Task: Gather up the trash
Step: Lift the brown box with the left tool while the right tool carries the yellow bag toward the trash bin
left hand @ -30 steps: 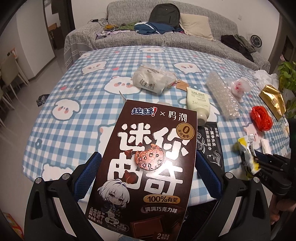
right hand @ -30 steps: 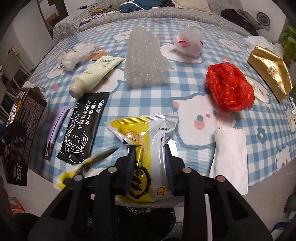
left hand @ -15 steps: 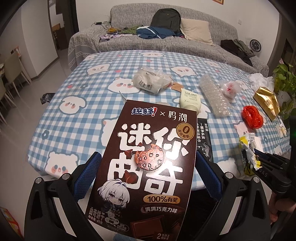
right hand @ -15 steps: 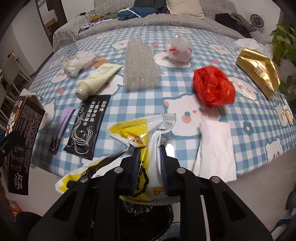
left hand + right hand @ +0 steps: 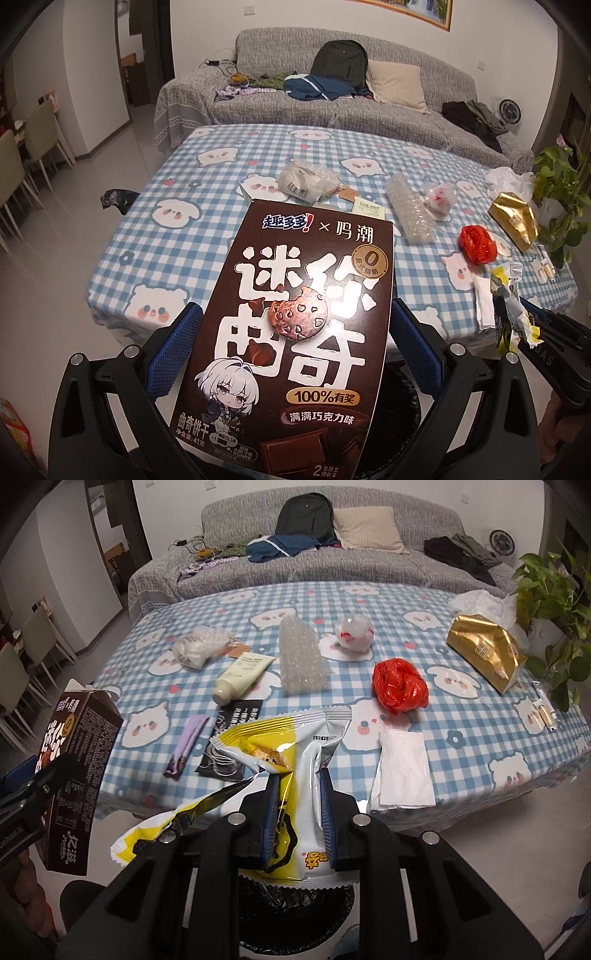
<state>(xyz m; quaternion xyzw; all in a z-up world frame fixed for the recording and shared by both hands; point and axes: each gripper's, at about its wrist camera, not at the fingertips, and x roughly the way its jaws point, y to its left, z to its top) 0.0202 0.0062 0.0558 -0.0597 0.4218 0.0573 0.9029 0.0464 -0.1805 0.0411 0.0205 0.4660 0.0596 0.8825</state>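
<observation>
While the left gripper (image 5: 291, 350) clamps a dark brown cookie box (image 5: 299, 332) between its blue pads, the right gripper (image 5: 299, 812) pinches a torn yellow-and-white snack wrapper (image 5: 291, 753), its jaws having just been closing on the foil. Both are held in the air at the near edge of the counter (image 5: 236, 602), above a black-lined bin (image 5: 295, 904). Left on the checked cloth are a red plastic bag (image 5: 400, 685), a bubble-wrap roll (image 5: 301, 661), a cream tube (image 5: 243, 674), a black sachet (image 5: 236, 716), a white tissue (image 5: 402, 771) and a gold pouch (image 5: 484, 650).
</observation>
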